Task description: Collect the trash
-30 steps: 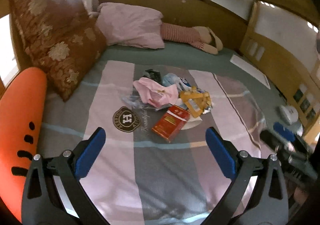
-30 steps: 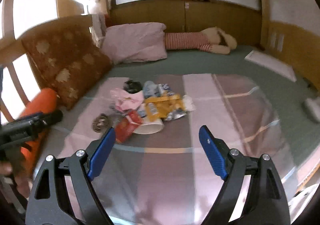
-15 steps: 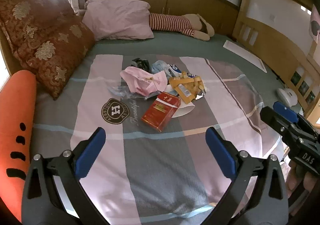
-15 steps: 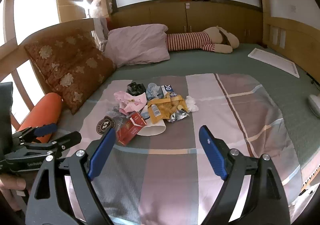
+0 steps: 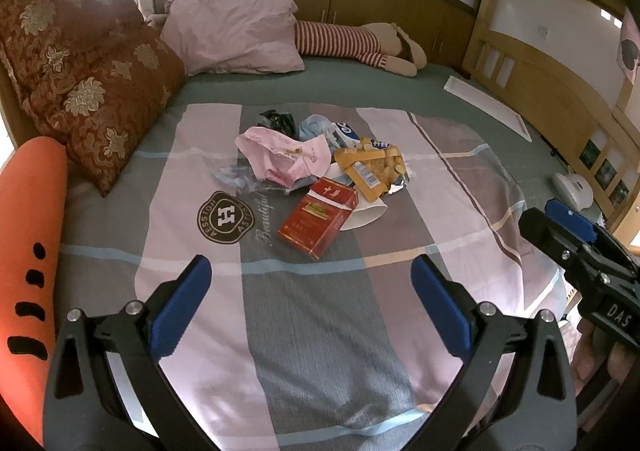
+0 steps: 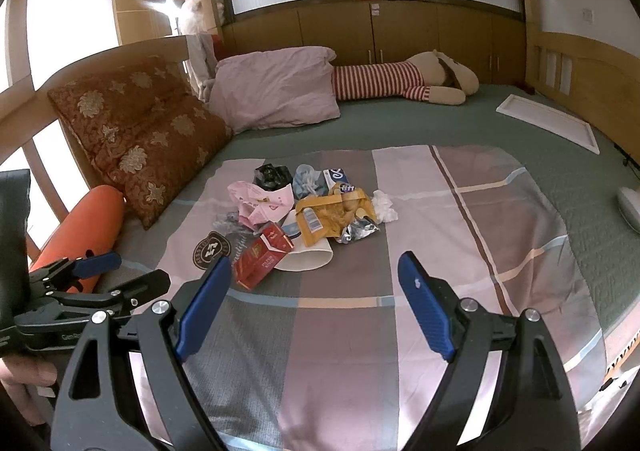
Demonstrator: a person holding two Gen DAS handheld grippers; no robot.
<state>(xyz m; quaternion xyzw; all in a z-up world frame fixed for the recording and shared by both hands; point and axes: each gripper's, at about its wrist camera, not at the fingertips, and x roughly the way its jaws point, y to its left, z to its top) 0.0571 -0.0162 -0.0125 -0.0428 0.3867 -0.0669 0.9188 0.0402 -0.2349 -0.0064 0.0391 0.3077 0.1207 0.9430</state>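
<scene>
Left gripper (image 5: 310, 287) and right gripper (image 6: 314, 285): spread wide, empty, above the striped blanket (image 5: 312, 351). Ahead, mid-blanket, trash pile (image 5: 320, 171), red box (image 5: 318, 217) nearest (white tissue (image 6: 385, 205) seen only from the right).

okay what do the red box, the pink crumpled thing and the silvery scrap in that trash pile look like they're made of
Red box: glossy printed cardboard, judging by its crisp edges and folded-open flap.
Pink crumpled thing: thin matte plastic or paper wrapper; soft wrinkles, printed marks, hard to tell which.
Silvery scrap: probably metallised foil film, since it shines and holds sharp creases.
</scene>
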